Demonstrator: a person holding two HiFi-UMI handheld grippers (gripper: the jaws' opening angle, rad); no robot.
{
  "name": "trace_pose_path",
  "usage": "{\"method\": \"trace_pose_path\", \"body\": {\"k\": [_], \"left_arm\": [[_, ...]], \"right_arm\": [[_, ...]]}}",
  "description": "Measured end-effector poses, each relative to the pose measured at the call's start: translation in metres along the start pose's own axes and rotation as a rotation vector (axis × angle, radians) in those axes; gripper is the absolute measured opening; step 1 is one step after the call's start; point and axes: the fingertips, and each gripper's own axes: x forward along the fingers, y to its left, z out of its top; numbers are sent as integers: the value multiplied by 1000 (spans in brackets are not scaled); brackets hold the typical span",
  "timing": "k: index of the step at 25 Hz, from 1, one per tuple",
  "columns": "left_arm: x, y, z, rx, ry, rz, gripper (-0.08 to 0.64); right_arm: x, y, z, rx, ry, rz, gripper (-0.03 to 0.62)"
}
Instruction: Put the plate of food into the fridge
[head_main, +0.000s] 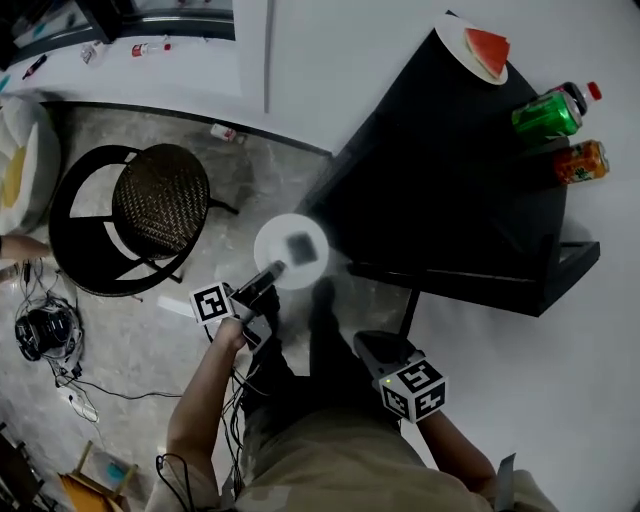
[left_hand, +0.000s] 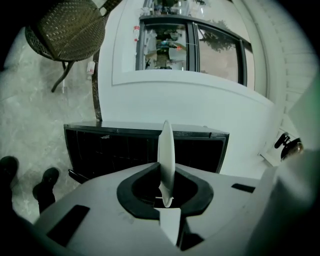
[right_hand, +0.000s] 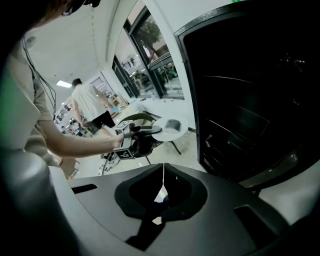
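Closest to the head view's lens are the person's forearms, each ending in a gripper with a marker cube. The left gripper (head_main: 273, 270) clamps the rim of a white plate (head_main: 270, 240) that carries one dark piece of food (head_main: 300, 245). That plate hangs over the marble floor, just beside the near corner of the black fridge (head_main: 450, 190) and outside it. The right gripper (head_main: 372, 348) sits lower in the picture, apart from the plate. Only this view shows the fridge top, which holds a second plate with a watermelon slice (head_main: 486, 50), a green can (head_main: 545, 115) and an orange bottle (head_main: 580, 161). A wicker chair (head_main: 158, 203) stands to the left.

The left gripper view shows the grip itself. The plate (left_hand: 165, 150) stands edge-on, pinched between the two jaws, so the food cannot be seen. Beyond it the fridge (left_hand: 125, 150) faces the camera with its dark racks exposed.

The right gripper view shows its own jaws pressed together with nothing between them (right_hand: 162, 187). Past them it catches the left gripper (right_hand: 144, 131) side-on, holding the plate (right_hand: 161, 132) roughly level with the food (right_hand: 173, 123) on top, short of the fridge's dark interior (right_hand: 250, 100). A bystander (right_hand: 90, 105) shows in the background.
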Motion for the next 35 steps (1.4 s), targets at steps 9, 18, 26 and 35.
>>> {"method": "trace_pose_path", "body": {"k": [9, 18, 26, 35], "left_arm": [[-12, 57, 11, 7, -11, 104, 35], [11, 16, 3, -25, -2, -100, 35], [36, 25, -10, 56, 193, -47, 35], [37, 39, -7, 8, 189, -60, 35]], "right_arm": [[28, -12, 2, 36, 26, 53, 22], [38, -8, 6, 18, 42, 73, 23], [48, -17, -5, 41, 53, 90, 23], [56, -20, -14, 61, 72, 98, 21]]}}
